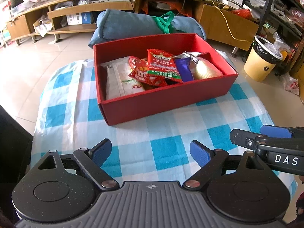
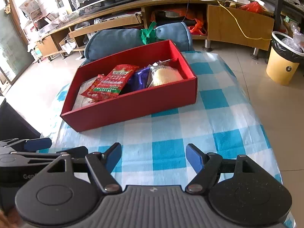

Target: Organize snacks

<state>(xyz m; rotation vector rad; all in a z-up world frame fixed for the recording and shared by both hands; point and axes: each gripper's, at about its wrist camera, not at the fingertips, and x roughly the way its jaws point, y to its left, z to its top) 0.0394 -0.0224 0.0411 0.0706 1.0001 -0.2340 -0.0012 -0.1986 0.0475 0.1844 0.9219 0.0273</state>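
Both grippers hang empty over the near end of the table: the left gripper (image 1: 151, 153) has its blue-padded jaws spread wide with only cloth showing between them, and the right gripper (image 2: 153, 156) stands open too, a little narrower, nothing between its pads. Ahead of them sits the red box (image 1: 163, 102), a shallow cardboard tray with straight matte walls and crisp corners, set at a slant on the table's far half. Inside lie the snacks: a flat white packet (image 1: 121, 79) against the left wall, a crinkled red packet (image 1: 146, 75) with a second red packet (image 1: 164, 66) printed with a green band leaning on top of it, then a glossy purple wrapper (image 1: 185, 69), and at the right end a pale yellow round cake (image 1: 207, 70) in clear film with a silvery crimped top (the cake's surface looks finely ribbed). A low red divider wall runs along that right end. Under the box a thin blue-and-white checked cloth (image 1: 171, 129) covers the table, slightly wrinkled, its left and right edges curving down toward the tiled floor (image 1: 38, 60). Bare cloth stretches between the grippers and the box's near wall. Behind the box a rolled blue cushion (image 1: 125, 24) with a green strap (image 1: 166, 22) rests just beyond its far wall. Off to the right on the floor stands a yellow bin (image 2: 283, 66) with a black liner, well apart from the table.
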